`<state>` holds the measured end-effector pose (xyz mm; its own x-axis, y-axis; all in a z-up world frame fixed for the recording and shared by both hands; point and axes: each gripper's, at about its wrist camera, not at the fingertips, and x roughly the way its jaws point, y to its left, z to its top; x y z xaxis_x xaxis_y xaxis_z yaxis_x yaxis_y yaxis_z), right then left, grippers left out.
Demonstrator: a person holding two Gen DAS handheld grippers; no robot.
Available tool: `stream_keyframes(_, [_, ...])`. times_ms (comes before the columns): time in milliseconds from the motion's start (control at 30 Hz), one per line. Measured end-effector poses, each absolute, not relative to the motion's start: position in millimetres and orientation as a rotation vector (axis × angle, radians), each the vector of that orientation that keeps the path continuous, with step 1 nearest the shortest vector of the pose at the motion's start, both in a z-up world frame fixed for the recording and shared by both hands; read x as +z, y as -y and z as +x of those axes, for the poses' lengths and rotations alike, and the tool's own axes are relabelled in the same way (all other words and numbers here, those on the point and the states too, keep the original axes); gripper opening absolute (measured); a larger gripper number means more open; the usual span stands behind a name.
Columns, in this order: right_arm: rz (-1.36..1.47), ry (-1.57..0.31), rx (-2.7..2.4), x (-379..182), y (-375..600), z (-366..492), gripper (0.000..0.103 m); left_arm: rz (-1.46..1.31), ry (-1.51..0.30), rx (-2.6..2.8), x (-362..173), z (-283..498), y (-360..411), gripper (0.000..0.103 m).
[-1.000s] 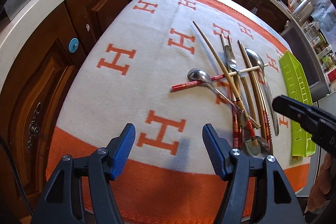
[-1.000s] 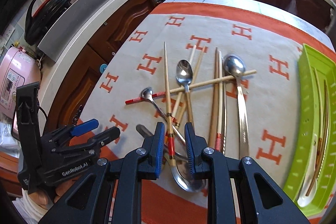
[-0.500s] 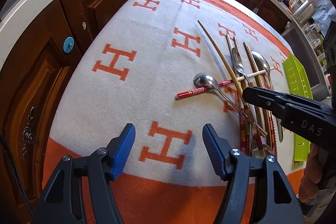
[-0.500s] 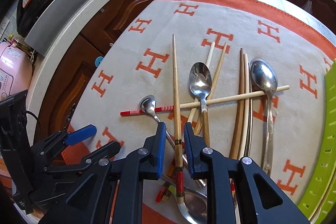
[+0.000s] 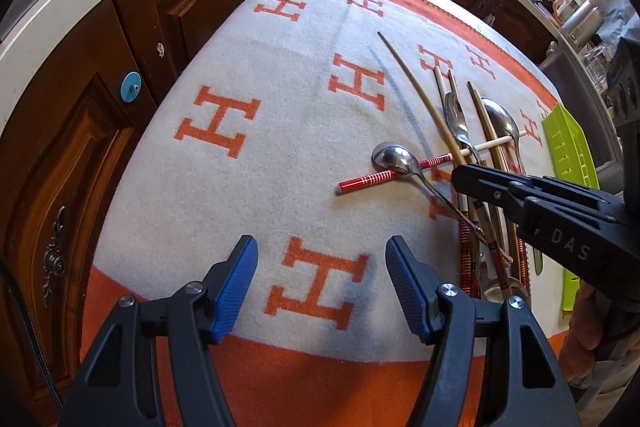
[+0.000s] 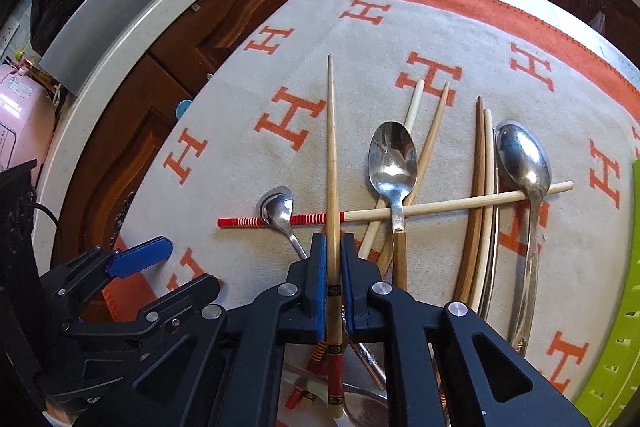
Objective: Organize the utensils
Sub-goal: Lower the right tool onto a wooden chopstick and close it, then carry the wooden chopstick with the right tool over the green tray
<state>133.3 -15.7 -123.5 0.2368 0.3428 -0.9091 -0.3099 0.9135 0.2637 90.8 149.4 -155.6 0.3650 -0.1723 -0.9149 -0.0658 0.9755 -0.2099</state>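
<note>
Chopsticks and spoons lie in a crossed heap on the orange-and-cream blanket (image 6: pixel 360 39) toward its right edge. Through our right wrist camera we see our right gripper (image 6: pixel 333 267), whose jaws have just been closing, clamped on a long bamboo chopstick (image 6: pixel 331 147) that runs straight up between its blue pads, red-banded end toward us. Only this view shows it crossing over the red-striped chopstick (image 6: pixel 304 219), which lies sideways beneath the small spoon (image 6: pixel 278 207), the wooden-handled spoon (image 6: pixel 394 163) and the large spoon (image 6: pixel 522 159). From our left wrist camera the pinch itself is hidden behind the right gripper's black body; what shows instead is our left gripper (image 5: pixel 320 279) with jaws wide apart and nothing in them, over bare blanket near the near edge, well apart from the heap. The green tray (image 5: pixel 568 155) sits at the right edge, beyond the heap.
</note>
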Motion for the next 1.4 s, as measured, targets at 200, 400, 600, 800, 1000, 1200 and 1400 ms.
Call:
stream_keyframes(200, [0.065,-1.207,0.443,-102.7,32.7,123.8,0.007,-0.215,-1.198,-0.072,-151.7,86.7,-143.6,0.065])
stream_keyframes(400, [0.127,-1.16,0.422,-80.2,62.9,109.4,0.007,-0.18,-1.183,-0.077,-141.7,80.5,-131.5,0.065])
stream_keyframes(600, [0.21,-1.107,0.351,-57.3,118.0,88.0,0.007,-0.175,-1.175,-0.116,-135.6,74.1,-118.7,0.065])
stream_keyframes(800, [0.294,-1.037,0.229,-36.3,192.6,59.7,0.007,-0.221,-1.172,-0.214,-140.8,70.5,-102.8,0.065])
stream_keyframes(1000, [0.35,-1.01,0.111,-30.4,261.4,36.5,0.007,-0.258,-1.171,-0.282,-153.1,69.0,-89.3,0.065])
stream_keyframes(1200, [0.362,-1.036,-0.016,-47.6,312.4,23.6,0.007,-0.287,-1.123,-0.314,-156.4,71.9,-81.8,0.065])
stream_keyframes(1400, [0.342,-1.078,-0.085,-69.5,342.5,22.1,0.007,-0.291,-1.069,-0.319,-159.4,76.8,-70.7,0.064])
